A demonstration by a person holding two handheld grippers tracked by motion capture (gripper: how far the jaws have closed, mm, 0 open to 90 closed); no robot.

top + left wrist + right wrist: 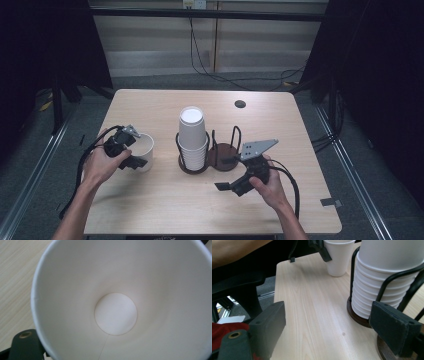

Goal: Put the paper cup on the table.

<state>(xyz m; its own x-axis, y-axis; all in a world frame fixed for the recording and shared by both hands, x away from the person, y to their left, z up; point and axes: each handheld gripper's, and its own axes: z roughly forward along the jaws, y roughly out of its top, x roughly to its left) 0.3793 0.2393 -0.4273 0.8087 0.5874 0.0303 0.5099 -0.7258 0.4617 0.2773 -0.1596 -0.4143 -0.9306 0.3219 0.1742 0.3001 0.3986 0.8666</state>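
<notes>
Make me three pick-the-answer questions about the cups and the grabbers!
1. Where is the single cup?
A. left of the stack
B. on top of the stack
C. on the floor

2. What colour are the cups?
A. red
B. white
C. blue

3. How is the right gripper?
A. open and empty
C. shut on a cup
B. lying on the table

Answers: 1 A, it stands on the table left of the stack, at the left gripper. 2 B, every cup is white. 3 A, its fingers stand wide apart with nothing between them.
</notes>
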